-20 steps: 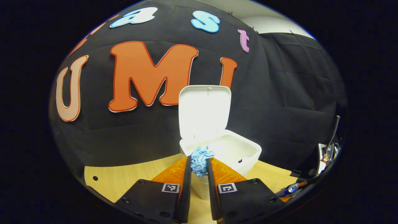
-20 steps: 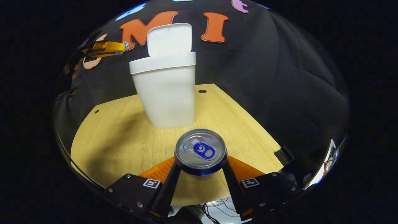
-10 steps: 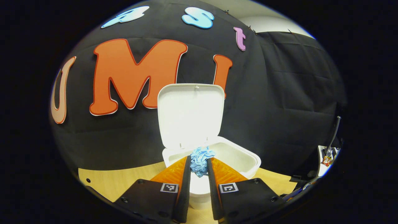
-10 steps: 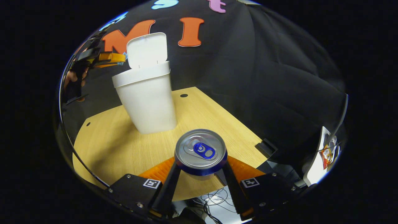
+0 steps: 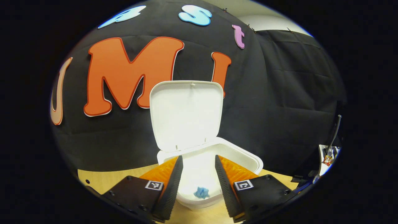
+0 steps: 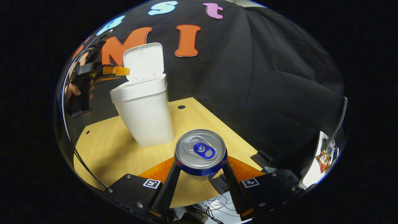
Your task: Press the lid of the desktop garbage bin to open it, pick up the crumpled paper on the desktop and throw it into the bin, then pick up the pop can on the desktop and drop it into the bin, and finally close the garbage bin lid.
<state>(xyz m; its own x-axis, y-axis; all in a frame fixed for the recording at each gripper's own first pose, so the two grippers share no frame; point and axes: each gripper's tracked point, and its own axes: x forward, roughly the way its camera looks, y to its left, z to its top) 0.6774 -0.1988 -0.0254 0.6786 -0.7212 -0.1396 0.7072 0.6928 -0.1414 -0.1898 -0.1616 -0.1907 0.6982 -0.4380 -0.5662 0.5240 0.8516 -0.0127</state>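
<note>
Now my left gripper has spread its fingers above the white plastic bin, and the crumpled blue paper has dropped to its bottom. My right gripper stays clamped on the silver pop can, next for the bin.

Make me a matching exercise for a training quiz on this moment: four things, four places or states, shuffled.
Things:
1. lid
2. crumpled paper
3. can
4. left tool

States:
A. held between two fingers
B. open, over the bin
C. standing upright, open
D. lying at the bin's bottom

Pairs: 1-C, 2-D, 3-A, 4-B
</note>
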